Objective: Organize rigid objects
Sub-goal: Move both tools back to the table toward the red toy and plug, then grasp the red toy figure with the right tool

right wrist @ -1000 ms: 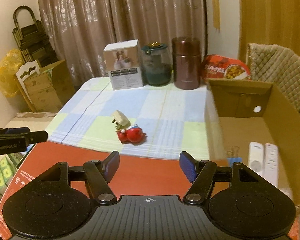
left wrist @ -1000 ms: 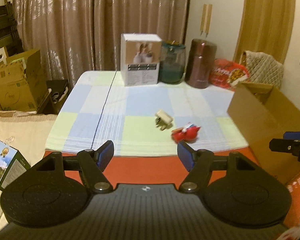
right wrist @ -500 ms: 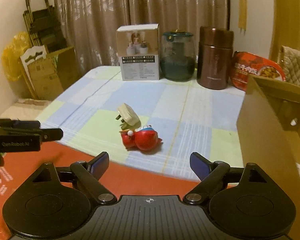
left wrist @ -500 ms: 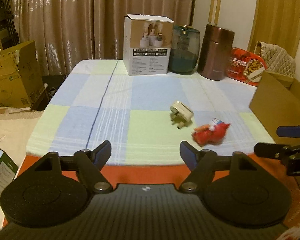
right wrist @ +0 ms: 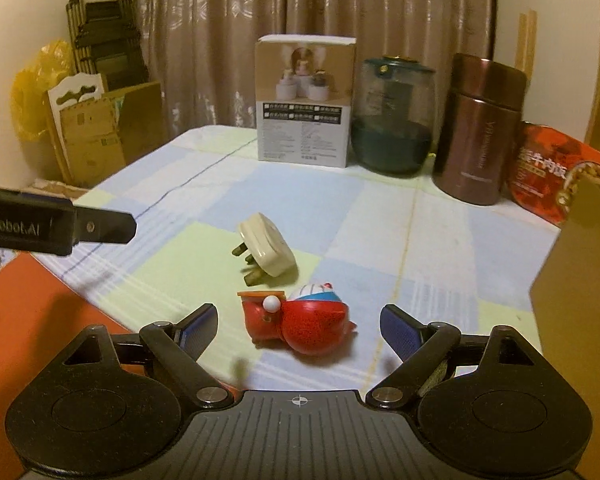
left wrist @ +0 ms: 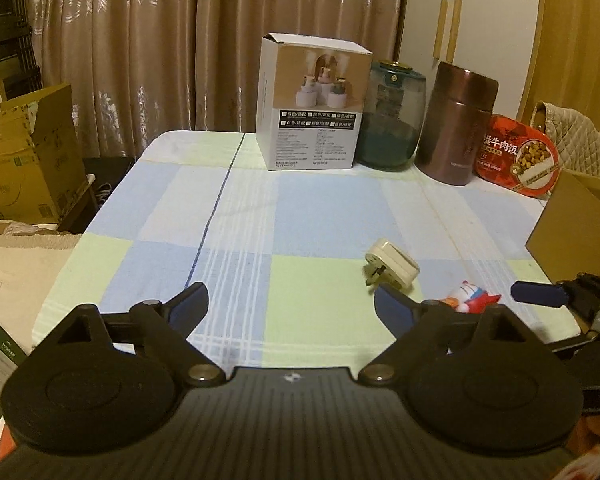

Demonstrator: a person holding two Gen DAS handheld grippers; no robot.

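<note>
A red toy figure (right wrist: 300,326) lies on its side on the checked tablecloth (right wrist: 340,208), with a cream plug adapter (right wrist: 266,250) just behind it. My right gripper (right wrist: 296,322) is open, its fingers either side of the toy and not touching it. In the left wrist view my left gripper (left wrist: 290,306) is open and empty over the cloth's near edge; the adapter (left wrist: 392,270) and the toy (left wrist: 470,300) lie to its right, the toy partly hidden by its right finger. The right gripper's fingertip (left wrist: 538,294) shows beside the toy.
A white product box (right wrist: 304,102), a green glass jar (right wrist: 394,114), a brown canister (right wrist: 480,132) and a red food tin (right wrist: 556,176) stand along the back. An open cardboard box (right wrist: 580,280) stands at the right. Cardboard boxes (left wrist: 24,152) are on the floor at the left.
Both grippers have moved forward and lower towards the table. The right gripper now brackets the red toy. The toy and adapter have not moved.
</note>
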